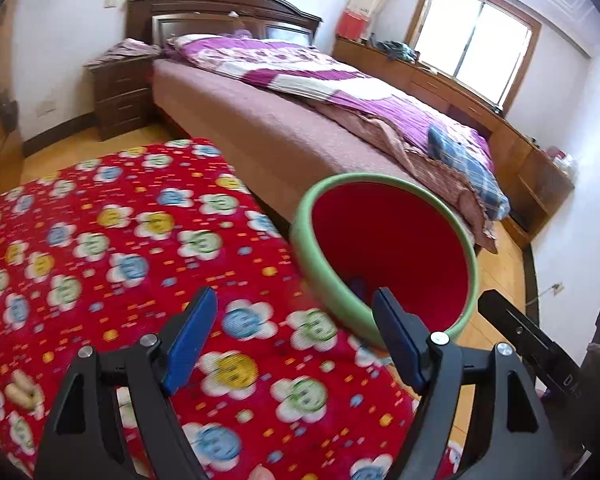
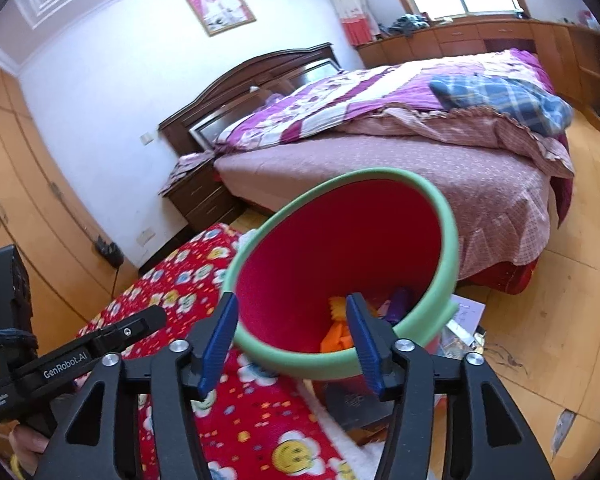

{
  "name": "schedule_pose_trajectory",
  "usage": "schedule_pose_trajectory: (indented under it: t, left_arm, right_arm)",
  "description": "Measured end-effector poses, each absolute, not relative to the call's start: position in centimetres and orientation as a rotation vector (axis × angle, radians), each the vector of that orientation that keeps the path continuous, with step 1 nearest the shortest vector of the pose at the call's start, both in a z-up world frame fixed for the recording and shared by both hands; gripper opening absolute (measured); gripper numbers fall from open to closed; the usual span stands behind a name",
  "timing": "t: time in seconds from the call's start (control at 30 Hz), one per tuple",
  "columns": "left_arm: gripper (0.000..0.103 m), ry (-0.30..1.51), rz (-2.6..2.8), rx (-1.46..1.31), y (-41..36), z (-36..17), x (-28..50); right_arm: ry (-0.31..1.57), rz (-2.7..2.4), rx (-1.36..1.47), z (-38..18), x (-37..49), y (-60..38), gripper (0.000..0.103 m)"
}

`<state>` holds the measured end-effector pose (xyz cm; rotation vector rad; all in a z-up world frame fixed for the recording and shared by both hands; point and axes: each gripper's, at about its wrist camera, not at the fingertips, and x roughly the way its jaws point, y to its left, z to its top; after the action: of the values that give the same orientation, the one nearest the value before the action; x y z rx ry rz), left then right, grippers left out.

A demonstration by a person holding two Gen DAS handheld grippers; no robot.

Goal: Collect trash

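A bed with a purple quilt fills the back of the room, its far side cut off by the curve of both lenses. In front of it spreads a red blanket printed with smiling flowers, blurred toward the edges. At the blanket's right edge stands a red bin with a green rim, tilted toward the cameras.

From the left wrist only a dark sliver of the bin's contents shows. The right wrist sees orange and purple scraps at the bottom, too blurred and too screened by a finger to name. Papers lie on the floor behind the bin, partly hidden by it.

The left gripper stands wide apart, nothing between its blue pads, over the blanket with its right finger against the bin's near rim in the picture. The right gripper is parted about halfway, also empty, hanging just before the bin's mouth, the rim crossing between its fingers.
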<state>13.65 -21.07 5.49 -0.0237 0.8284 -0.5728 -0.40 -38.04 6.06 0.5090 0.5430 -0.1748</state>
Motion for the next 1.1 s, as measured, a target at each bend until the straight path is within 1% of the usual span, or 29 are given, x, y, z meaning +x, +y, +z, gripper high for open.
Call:
schedule_pose_trajectory:
  t: [0.3, 0.33, 0.37, 0.4, 0.73, 1.1]
  left_arm:
    - [0.079, 0.804, -0.478, -0.051, -15.4, 6.9, 11.6]
    - [0.079, 0.802, -0.467, -0.054, -15.0, 7.0, 11.3]
    - [0.079, 0.797, -0.455, -0.055, -14.4, 7.1, 11.0]
    - [0.079, 0.792, -0.44, -0.055, -13.8, 7.2, 10.7]
    - [0.079, 0.766, -0.319, -0.076, -8.5, 7.6, 7.9]
    - [0.079, 0.745, -0.223, -0.124, -3.9, 7.2, 5.1]
  right_arm:
    - [0.583, -0.091, 0.435, 6.6, 0.0, -33.4, 0.061]
    - [0.588, -0.083, 0.426, 6.7, 0.0, -32.8, 0.063]
    - [0.591, -0.071, 0.418, 6.7, -0.1, -32.2, 0.07]
    - [0.591, -0.06, 0.413, 6.8, -0.2, -31.7, 0.075]
    - [0.583, -0.005, 0.318, 7.6, -1.2, -26.7, 0.075]
    - [0.544, 0.016, 0.259, 7.4, -3.1, -23.5, 0.075]
